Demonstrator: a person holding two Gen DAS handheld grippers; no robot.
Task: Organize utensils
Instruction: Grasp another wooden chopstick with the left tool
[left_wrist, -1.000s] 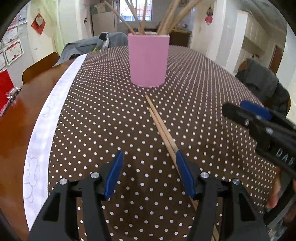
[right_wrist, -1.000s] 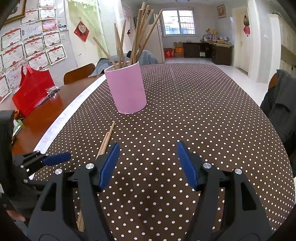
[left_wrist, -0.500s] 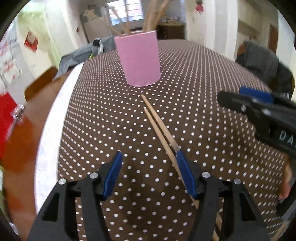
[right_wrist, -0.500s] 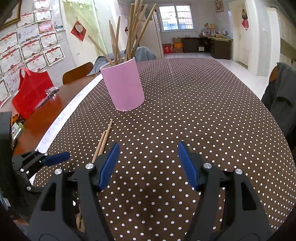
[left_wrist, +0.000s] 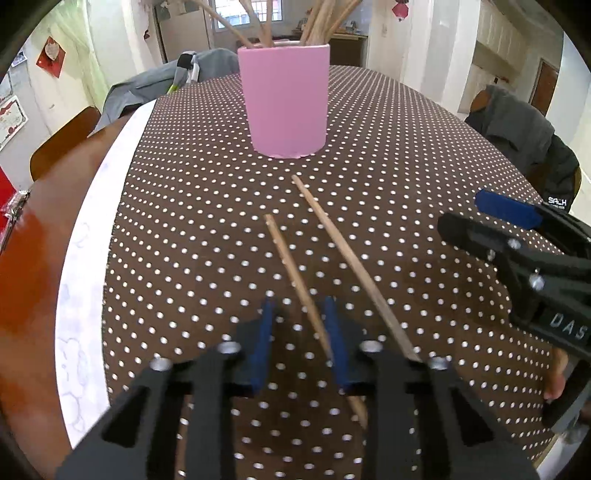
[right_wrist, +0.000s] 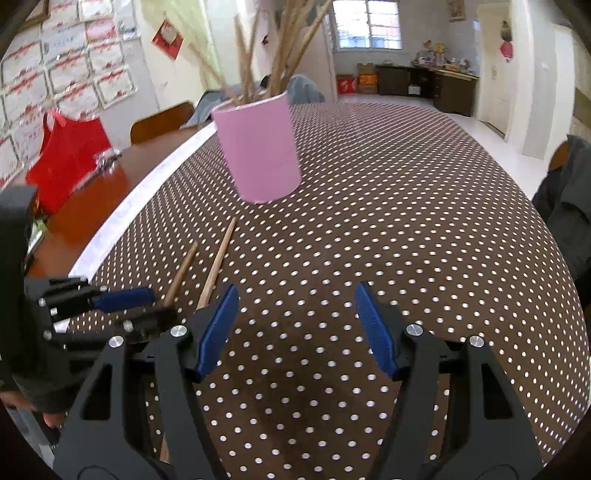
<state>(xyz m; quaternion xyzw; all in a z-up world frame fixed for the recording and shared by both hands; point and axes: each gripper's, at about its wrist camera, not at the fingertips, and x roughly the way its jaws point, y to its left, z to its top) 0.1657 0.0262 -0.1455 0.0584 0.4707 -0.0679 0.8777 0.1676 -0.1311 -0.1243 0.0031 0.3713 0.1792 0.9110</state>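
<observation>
Left gripper (left_wrist: 300, 334): jaws closing, blurred; gap far narrower than a second ago. One chopstick passes between the blue pads, against the right pad; whether both pads press it yet, cannot tell.
Near chopstick (left_wrist: 291, 269): between the left gripper's pads, tip pointing ahead toward the cup. Earlier it lay flush against its partner; now it has swung apart, tip to the left of the other.
Far chopstick (left_wrist: 343, 247): flat on the bench (left_wrist: 406, 155), just right of the left gripper, outside its right pad; tip stops short of the cup.
Pink cup (left_wrist: 284, 103): upright, straight ahead of the left gripper, well beyond both loose sticks; bundle of chopsticks standing in it. Place unchanged.
Right gripper (right_wrist: 295, 321): jaws stand wide, nothing between them, hovering over the dotted cloth; same spread as before. Loose sticks lie ahead-left of its left pad.
Red bag (right_wrist: 70, 155): far left of the right gripper, on bare wood.
</observation>
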